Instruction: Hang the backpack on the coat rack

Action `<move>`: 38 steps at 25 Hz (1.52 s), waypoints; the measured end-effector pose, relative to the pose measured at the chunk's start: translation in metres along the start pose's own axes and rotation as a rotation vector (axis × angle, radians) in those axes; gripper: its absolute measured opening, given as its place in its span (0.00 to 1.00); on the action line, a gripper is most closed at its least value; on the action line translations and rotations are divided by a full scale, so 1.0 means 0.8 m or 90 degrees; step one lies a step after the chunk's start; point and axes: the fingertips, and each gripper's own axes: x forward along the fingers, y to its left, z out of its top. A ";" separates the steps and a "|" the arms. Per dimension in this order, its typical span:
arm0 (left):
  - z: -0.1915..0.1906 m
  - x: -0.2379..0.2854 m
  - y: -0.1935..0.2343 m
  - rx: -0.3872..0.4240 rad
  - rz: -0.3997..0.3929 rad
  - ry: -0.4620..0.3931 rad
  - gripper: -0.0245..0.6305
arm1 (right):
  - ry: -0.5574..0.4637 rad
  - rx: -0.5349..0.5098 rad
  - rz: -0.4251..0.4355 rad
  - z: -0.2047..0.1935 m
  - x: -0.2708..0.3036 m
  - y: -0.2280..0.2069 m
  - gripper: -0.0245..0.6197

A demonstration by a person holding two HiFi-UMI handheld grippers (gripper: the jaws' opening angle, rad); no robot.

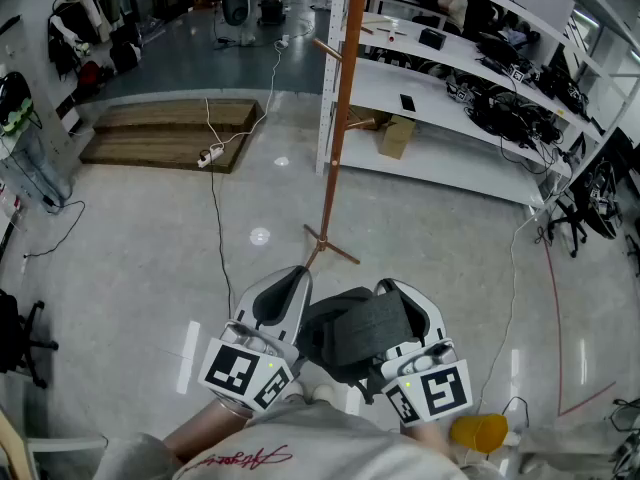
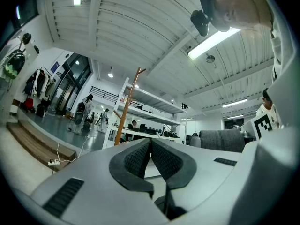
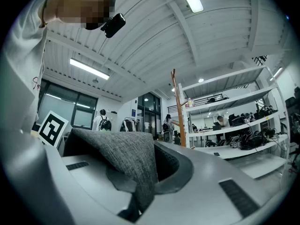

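The dark grey backpack (image 1: pixel 352 330) hangs between my two grippers, low in the head view. My right gripper (image 1: pixel 390 288) is shut on a fold of its grey fabric (image 3: pixel 126 161), which drapes over the left jaw and runs down into the pinch. My left gripper (image 1: pixel 293 273) is beside the bag, shut, its pads (image 2: pixel 140 156) meeting with nothing seen between them. The backpack (image 2: pixel 222 139) shows at the right of the left gripper view. The wooden coat rack (image 1: pixel 345 98) stands ahead on the floor, with side pegs and a crossed base (image 1: pixel 325 240). It also shows as the coat rack (image 2: pixel 125 109) and the coat rack (image 3: pixel 178 108).
White shelving (image 1: pixel 470 78) with laptops and cables runs right behind the rack. A low wooden platform (image 1: pixel 170 133) lies at the left, and a power strip with its cord (image 1: pixel 212 153) crosses the floor. A yellow object (image 1: pixel 480 433) sits by my right side. People stand far off.
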 end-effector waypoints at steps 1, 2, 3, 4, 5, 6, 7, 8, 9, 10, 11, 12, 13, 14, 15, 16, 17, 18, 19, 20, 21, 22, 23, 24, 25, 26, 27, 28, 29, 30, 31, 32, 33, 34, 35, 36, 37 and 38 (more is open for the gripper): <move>0.000 0.001 -0.001 0.000 0.000 0.000 0.07 | -0.002 -0.001 0.002 0.001 0.000 0.000 0.08; -0.001 0.001 -0.002 0.000 -0.001 0.000 0.07 | -0.003 -0.002 0.003 0.002 -0.001 0.000 0.08; -0.001 0.002 -0.002 0.000 -0.001 0.000 0.07 | -0.004 -0.003 0.004 0.002 -0.001 0.000 0.08; -0.001 0.002 -0.003 -0.001 -0.002 0.000 0.07 | -0.005 -0.003 0.004 0.003 -0.002 0.000 0.08; -0.002 0.001 -0.004 -0.001 -0.003 0.000 0.07 | -0.006 -0.003 0.004 0.003 -0.003 0.000 0.08; -0.002 0.001 -0.005 -0.003 -0.004 0.000 0.07 | -0.006 -0.002 0.003 0.003 -0.003 0.000 0.08; -0.003 0.002 -0.005 -0.004 -0.005 0.001 0.07 | -0.006 -0.002 0.002 0.003 -0.004 -0.001 0.08; -0.003 0.002 -0.006 -0.004 -0.005 0.002 0.07 | -0.007 -0.002 0.002 0.004 -0.004 -0.001 0.08; -0.002 0.003 -0.007 -0.004 -0.006 0.002 0.07 | -0.007 -0.001 0.003 0.005 -0.004 -0.002 0.08; -0.002 0.003 -0.008 -0.003 -0.006 0.003 0.07 | -0.008 -0.001 0.003 0.006 -0.004 -0.002 0.08; -0.001 0.003 -0.010 -0.003 -0.006 0.003 0.07 | -0.010 -0.001 0.004 0.008 -0.005 -0.002 0.08; 0.000 0.003 -0.011 -0.002 -0.006 0.003 0.07 | -0.010 -0.001 0.005 0.009 -0.005 -0.001 0.08; 0.000 0.003 -0.012 -0.002 -0.006 0.003 0.07 | -0.011 -0.001 0.005 0.010 -0.006 -0.001 0.08; 0.000 0.002 -0.012 -0.002 -0.006 0.004 0.07 | -0.011 -0.002 0.006 0.010 -0.006 -0.001 0.08; -0.001 0.002 -0.013 -0.002 -0.005 0.004 0.07 | -0.010 -0.003 0.006 0.010 -0.006 -0.002 0.08; -0.002 0.002 -0.013 -0.002 -0.004 0.004 0.07 | -0.010 -0.004 0.006 0.009 -0.006 -0.003 0.08; -0.003 0.002 -0.014 -0.001 -0.003 0.003 0.07 | -0.010 -0.003 0.005 0.008 -0.007 -0.004 0.08; -0.004 0.002 -0.014 -0.001 -0.002 0.003 0.07 | -0.011 -0.001 0.004 0.008 -0.007 -0.006 0.08; -0.004 0.002 -0.014 0.000 0.000 0.002 0.07 | -0.012 0.004 0.003 0.007 -0.008 -0.007 0.08; -0.004 0.002 -0.014 0.000 0.001 0.002 0.07 | -0.014 0.009 0.004 0.008 -0.008 -0.009 0.08; -0.004 0.003 -0.014 0.000 0.003 0.001 0.07 | -0.015 0.012 0.005 0.008 -0.008 -0.010 0.08; -0.004 0.003 -0.014 0.001 0.005 0.001 0.07 | -0.014 0.014 0.006 0.008 -0.008 -0.011 0.08; -0.004 0.003 -0.014 0.001 0.007 0.001 0.07 | -0.014 0.014 0.007 0.008 -0.008 -0.012 0.08; -0.005 0.003 -0.015 0.000 0.009 0.001 0.07 | -0.014 0.015 0.008 0.008 -0.009 -0.014 0.08; -0.006 0.003 -0.015 0.001 0.010 0.000 0.07 | -0.015 0.014 0.008 0.007 -0.010 -0.015 0.08; -0.006 0.003 -0.017 0.001 0.011 -0.001 0.07 | -0.016 0.014 0.009 0.007 -0.011 -0.016 0.08; -0.006 0.003 -0.018 0.002 0.013 -0.003 0.07 | -0.018 0.014 0.010 0.008 -0.012 -0.017 0.08; -0.006 0.003 -0.019 0.003 0.015 -0.006 0.07 | -0.020 0.015 0.012 0.009 -0.013 -0.019 0.08; -0.005 0.003 -0.020 0.004 0.017 -0.008 0.07 | -0.022 0.015 0.014 0.011 -0.014 -0.021 0.08; -0.005 0.004 -0.021 0.005 0.019 -0.010 0.07 | -0.024 0.014 0.017 0.012 -0.014 -0.022 0.08; -0.004 0.004 -0.023 0.006 0.021 -0.013 0.07 | -0.026 0.011 0.019 0.014 -0.015 -0.023 0.08; -0.003 0.005 -0.024 0.007 0.022 -0.016 0.07 | -0.028 0.006 0.021 0.015 -0.016 -0.024 0.08; -0.003 0.005 -0.025 0.009 0.025 -0.019 0.07 | -0.030 0.002 0.024 0.015 -0.017 -0.024 0.08; -0.002 0.005 -0.026 0.010 0.028 -0.022 0.07 | -0.032 -0.002 0.028 0.016 -0.017 -0.024 0.08; -0.002 0.006 -0.026 0.011 0.032 -0.023 0.07 | -0.033 -0.005 0.032 0.017 -0.018 -0.024 0.08; -0.003 0.006 -0.026 0.011 0.036 -0.023 0.07 | -0.034 -0.008 0.036 0.017 -0.018 -0.024 0.08; -0.005 0.007 -0.026 0.009 0.038 -0.021 0.07 | -0.035 -0.009 0.040 0.018 -0.018 -0.024 0.08; -0.007 0.008 -0.027 0.006 0.040 -0.018 0.07 | -0.036 -0.011 0.043 0.018 -0.019 -0.025 0.08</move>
